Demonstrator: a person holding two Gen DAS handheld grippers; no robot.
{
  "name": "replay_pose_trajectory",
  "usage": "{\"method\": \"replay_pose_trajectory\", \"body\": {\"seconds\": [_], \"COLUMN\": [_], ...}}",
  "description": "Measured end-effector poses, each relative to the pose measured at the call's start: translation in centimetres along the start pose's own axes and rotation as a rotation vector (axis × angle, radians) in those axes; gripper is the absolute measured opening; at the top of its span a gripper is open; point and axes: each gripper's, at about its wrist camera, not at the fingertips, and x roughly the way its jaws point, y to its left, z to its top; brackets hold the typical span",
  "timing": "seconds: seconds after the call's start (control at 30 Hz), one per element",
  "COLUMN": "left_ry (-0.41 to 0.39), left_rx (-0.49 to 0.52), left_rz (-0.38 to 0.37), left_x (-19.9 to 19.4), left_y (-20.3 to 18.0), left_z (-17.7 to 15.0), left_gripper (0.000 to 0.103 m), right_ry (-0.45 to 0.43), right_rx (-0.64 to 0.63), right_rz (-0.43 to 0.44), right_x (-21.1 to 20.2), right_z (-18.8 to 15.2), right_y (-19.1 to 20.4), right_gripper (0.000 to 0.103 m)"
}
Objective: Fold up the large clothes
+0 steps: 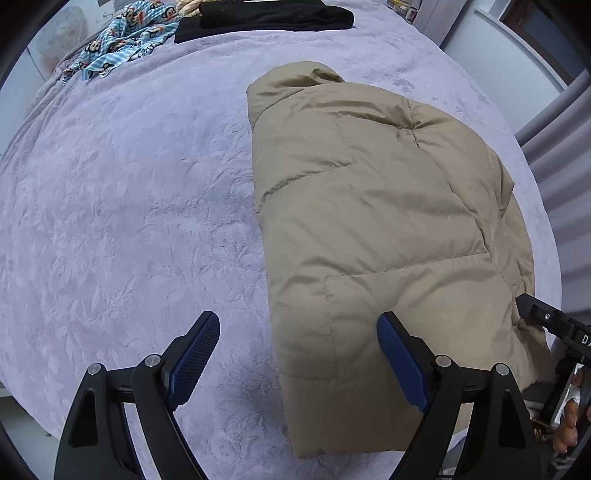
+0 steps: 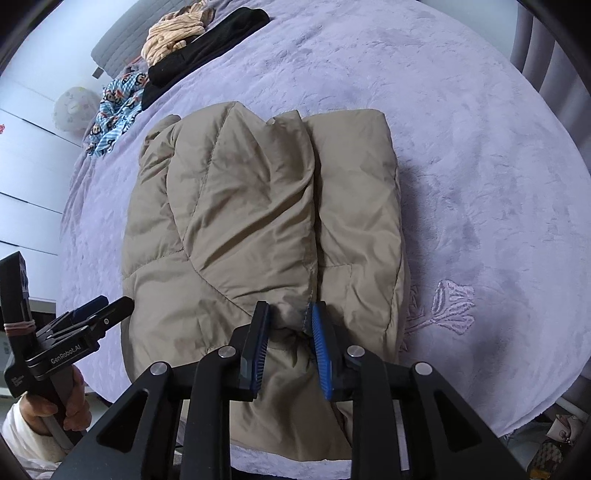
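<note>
- The tan quilted puffer jacket lies folded into a thick bundle on the bed, on a lilac plush bedspread with an embossed leaf pattern; its near hem hangs over the bed's near edge.
- The right gripper is over that near hem. Its fingers stand narrowly parted with a small pucker of jacket fabric between them; whether the pads still press on it cannot be told.
- The left gripper hovers over the jacket's left edge with its fingers spread wide and nothing gripped: one finger is over bare bedspread, the other over the jacket.
- In the right wrist view a hand holds the left gripper's handle, off the jacket's left side.
- At the far end of the bed, well apart from the jacket, lie folded black clothes, a crumpled beige garment and a blue striped cloth with monkey faces.
</note>
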Motion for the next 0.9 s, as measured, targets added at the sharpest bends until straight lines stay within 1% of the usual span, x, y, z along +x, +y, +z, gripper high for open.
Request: {"method": "replay_pose_trajectory", "body": {"seconds": [0.17,0.33,0.37,0.4,0.43,0.6,0.73,0.87,0.9], "left_ry": [0.000,-0.010,-0.013,-0.014,-0.018,-0.032,-0.027,-0.033,-0.033], "left_rx": [0.001,0.021,0.027,0.035,0.040,0.077,0.096,0.089,0.085], "left_rz": [-0.004,-0.007,-0.009,-0.009,-0.006,-0.013,-0.016,-0.004,-0.002], "left_x": [-0.6,-1.1,-1.3,-1.3,-1.4,-1.7,-1.7,-2.1,-2.1], "left_y": [1.0,1.9,2.1,2.2,2.3,2.7,3.2,3.4,3.4], "left_z": [-0.4,-1.0,-1.2,-1.4,-1.6,-2.7,-3.1,-2.7,-2.5], "left_gripper": [0.088,0.088,0.090,0.098,0.103,0.103,0.103,0.103,0.103], "right_ry": [-0.018,-0.040,-0.041,-0.041,-0.042,-0.065,-0.086,-0.107,-0.111], "right_rx": [0.010,0.033,0.035,0.036,0.038,0.042,0.050,0.058,0.059], "right_rz": [-0.031,-0.041,-0.044,-0.047,-0.050,-0.061,-0.067,-0.065,-0.069], "right_x": [-0.4,-0.9,-0.8,-0.9,-0.9,-1.0,-1.5,-2.2,-2.4], "right_z": [-0.1,-0.8,-1.0,-1.2,-1.5,-2.6,-3.5,-3.6,-3.5], "right_y": [0.8,1.3,1.4,1.4,1.6,2.4,3.0,3.0,3.0], "right_gripper": [0.026,0.027,0.030,0.035,0.038,0.039,0.044,0.052,0.056]}}
